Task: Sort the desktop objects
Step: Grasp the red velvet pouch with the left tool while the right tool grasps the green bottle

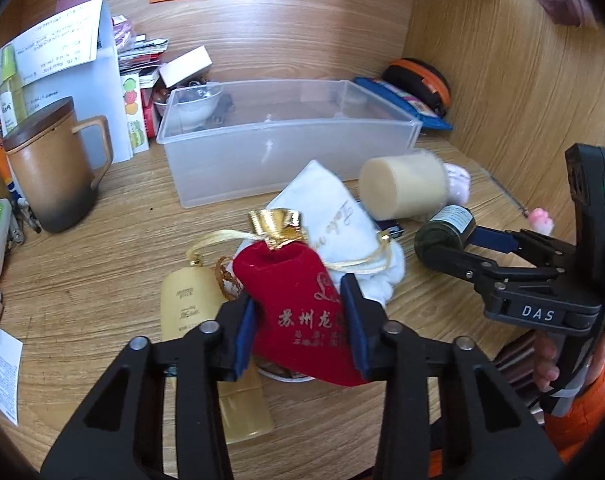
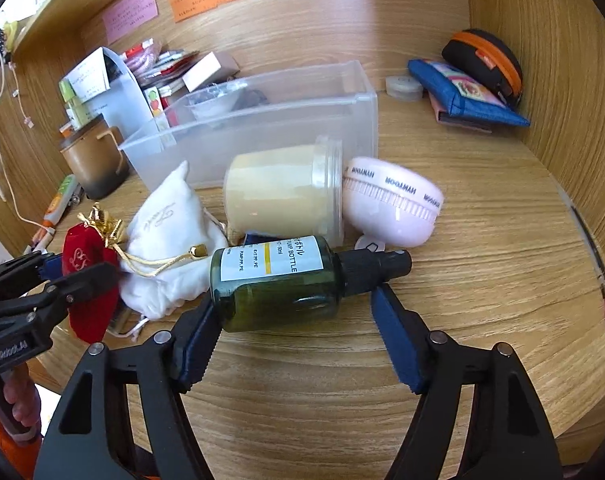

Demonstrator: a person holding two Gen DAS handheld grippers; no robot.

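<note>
My left gripper (image 1: 298,304) is shut on a red velvet pouch (image 1: 298,304) with a gold top, held just above the desk; it also shows in the right wrist view (image 2: 88,280). My right gripper (image 2: 294,304) is open around a dark green pump bottle (image 2: 278,284) lying on its side, one pad against its base, the other beside its black pump head. The bottle shows in the left wrist view (image 1: 442,232) too. A white pouch (image 2: 170,240), a cream jar (image 2: 282,196) on its side and a pink round case (image 2: 394,208) lie behind. A clear plastic bin (image 1: 286,148) stands further back.
A brown lidded mug (image 1: 50,168) stands at the left with tubes and papers around it. A yellow bottle (image 1: 206,340) lies under my left gripper. A blue pouch (image 2: 466,96) and a black-orange case (image 2: 486,64) sit in the back right corner. Wooden walls close in the back and right.
</note>
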